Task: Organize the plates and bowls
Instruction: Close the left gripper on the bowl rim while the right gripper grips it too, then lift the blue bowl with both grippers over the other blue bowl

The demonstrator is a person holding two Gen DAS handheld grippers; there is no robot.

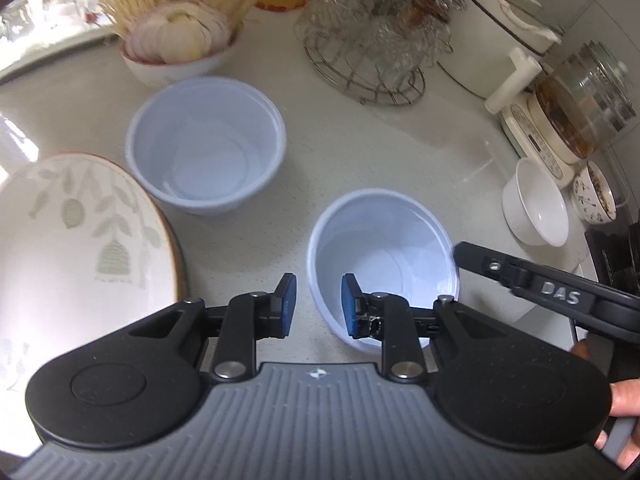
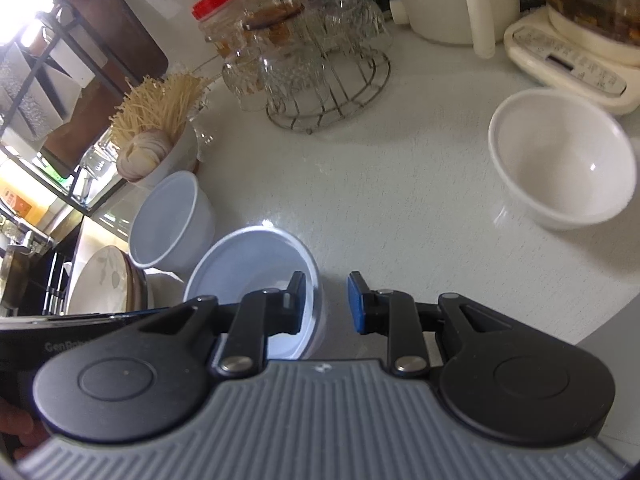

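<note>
Two pale blue bowls stand on the white counter: a near one (image 1: 384,256) (image 2: 256,276) and a far one (image 1: 206,144) (image 2: 170,224). My left gripper (image 1: 316,304) is open, its fingers straddling the near bowl's left rim. My right gripper (image 2: 326,300) is open, its fingers straddling the same bowl's right rim; one of its fingers (image 1: 520,276) shows at that rim in the left wrist view. A stack of leaf-patterned plates (image 1: 72,248) (image 2: 106,284) lies at the left. A white bowl (image 1: 536,208) (image 2: 560,160) stands at the right.
A bowl of sliced onion and noodles (image 1: 176,40) (image 2: 156,148), a wire rack of glasses (image 1: 368,48) (image 2: 316,76), a kettle base (image 1: 540,140) (image 2: 572,64), a small patterned bowl (image 1: 596,196) and a white pot (image 1: 508,28) stand at the back.
</note>
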